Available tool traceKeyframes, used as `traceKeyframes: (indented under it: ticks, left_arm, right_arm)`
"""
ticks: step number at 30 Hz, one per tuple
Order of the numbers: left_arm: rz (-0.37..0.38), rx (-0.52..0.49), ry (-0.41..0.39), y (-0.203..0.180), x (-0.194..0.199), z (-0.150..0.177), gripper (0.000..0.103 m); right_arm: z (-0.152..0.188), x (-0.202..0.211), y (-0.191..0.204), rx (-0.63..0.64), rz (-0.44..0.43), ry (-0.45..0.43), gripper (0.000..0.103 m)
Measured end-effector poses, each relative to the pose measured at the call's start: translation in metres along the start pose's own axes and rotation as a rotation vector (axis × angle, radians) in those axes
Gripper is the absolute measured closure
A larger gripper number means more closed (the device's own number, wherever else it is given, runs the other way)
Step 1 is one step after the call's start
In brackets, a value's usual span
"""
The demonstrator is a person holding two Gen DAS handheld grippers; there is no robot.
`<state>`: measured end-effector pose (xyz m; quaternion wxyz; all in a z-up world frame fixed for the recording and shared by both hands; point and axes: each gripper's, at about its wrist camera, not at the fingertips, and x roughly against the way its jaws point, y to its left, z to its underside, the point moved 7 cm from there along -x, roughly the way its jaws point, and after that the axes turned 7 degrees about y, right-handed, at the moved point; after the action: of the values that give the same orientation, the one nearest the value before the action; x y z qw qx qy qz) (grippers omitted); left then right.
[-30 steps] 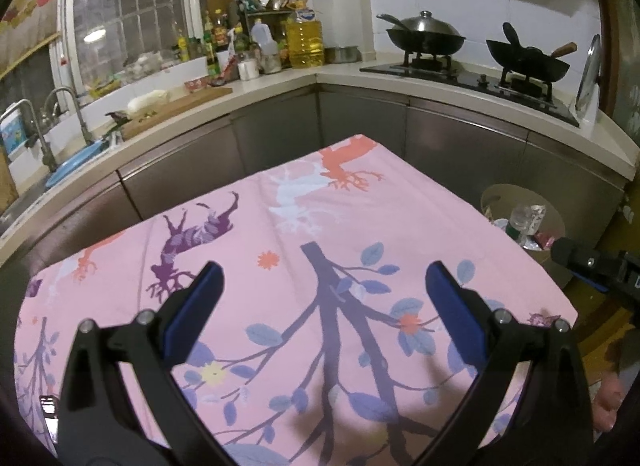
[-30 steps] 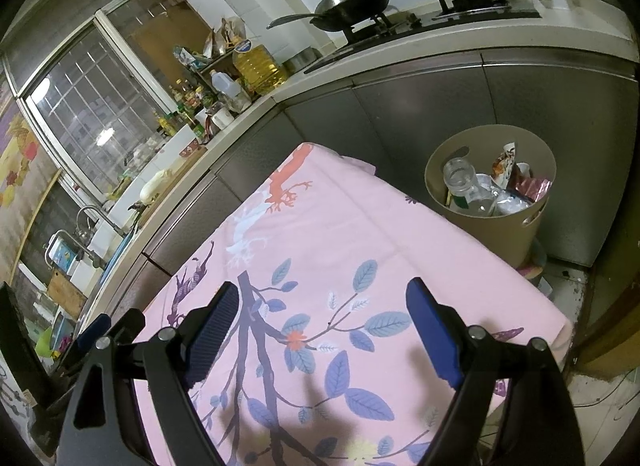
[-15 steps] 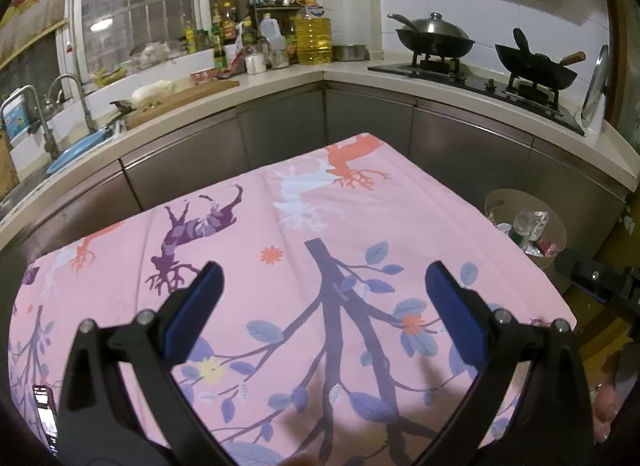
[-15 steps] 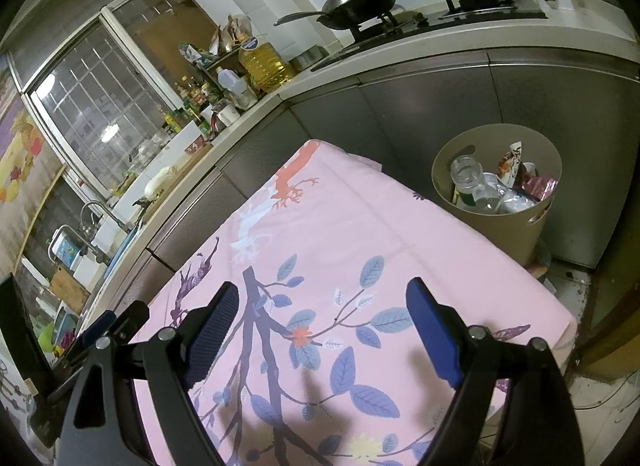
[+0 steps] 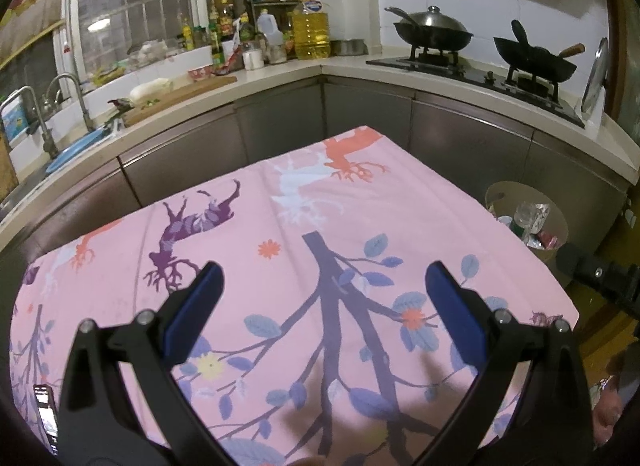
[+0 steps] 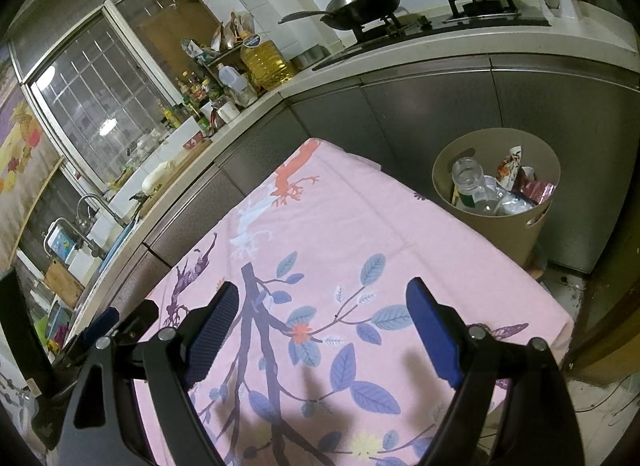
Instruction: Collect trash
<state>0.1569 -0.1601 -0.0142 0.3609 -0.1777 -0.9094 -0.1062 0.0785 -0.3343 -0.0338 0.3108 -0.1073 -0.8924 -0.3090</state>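
Note:
A beige trash bin (image 6: 504, 225) stands on the floor at the table's far right corner, holding a clear plastic bottle (image 6: 472, 185) and wrappers (image 6: 532, 185). It also shows in the left wrist view (image 5: 520, 193). My left gripper (image 5: 320, 298) is open and empty above the pink floral tablecloth (image 5: 320, 205). My right gripper (image 6: 320, 314) is open and empty above the same cloth (image 6: 340, 225). No loose trash shows on the cloth.
Grey kitchen cabinets and a counter (image 5: 280, 81) wrap around behind the table, with a sink (image 5: 60, 153) at left, bottles, an oil jug (image 5: 310, 31) and two woks on a stove (image 5: 432, 31). A phone (image 5: 46, 418) lies at the cloth's near left edge.
Both grippers stay open and empty. The left view has tilted up slightly; the right view has shifted a little, so the bin sits a bit lower and nearer.

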Motion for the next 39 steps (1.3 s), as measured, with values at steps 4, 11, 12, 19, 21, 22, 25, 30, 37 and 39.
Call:
traceKeyframes:
  ticks: [4,11,12,19,21,22,25,30,37,39]
  left_arm:
    - [-0.020,-0.018,-0.009,-0.005,0.002,0.000,0.006]
    - [-0.031,-0.021,-0.010,-0.009,0.007,0.001,0.006]
    - [-0.029,-0.021,-0.013,-0.009,0.008,0.000,0.006]
    - [-0.046,-0.014,-0.034,-0.008,0.014,-0.001,0.006]
    - [-0.042,-0.007,-0.035,-0.007,0.015,-0.001,0.006]
    - [-0.039,-0.004,-0.036,-0.006,0.015,-0.002,0.006]
    - [-0.036,0.001,-0.035,-0.005,0.015,-0.002,0.006]
    - [-0.035,-0.004,-0.036,-0.006,0.015,-0.002,0.006]
    - [-0.017,-0.007,-0.029,-0.010,0.013,-0.002,0.006]
    - [-0.014,-0.006,-0.027,-0.010,0.012,-0.003,0.006]
  right_arm:
    - [0.001,0.001,0.000,0.003,-0.003,-0.004,0.020]
    - [0.003,0.003,-0.001,-0.001,-0.008,-0.002,0.020]
    - [0.003,0.003,-0.001,-0.002,-0.008,-0.002,0.020]
    - [0.004,0.006,-0.001,-0.007,-0.012,-0.001,0.020]
    - [0.004,0.005,-0.001,-0.005,-0.010,-0.002,0.020]
    - [0.004,0.006,-0.001,-0.004,-0.011,-0.003,0.020]
    - [0.004,0.007,-0.001,-0.005,-0.013,-0.004,0.020]
    - [0.004,0.008,0.000,-0.003,-0.012,-0.006,0.020]
    - [0.004,0.009,0.000,-0.005,-0.012,-0.006,0.020]
    - [0.004,0.008,0.000,-0.004,-0.013,-0.007,0.020]
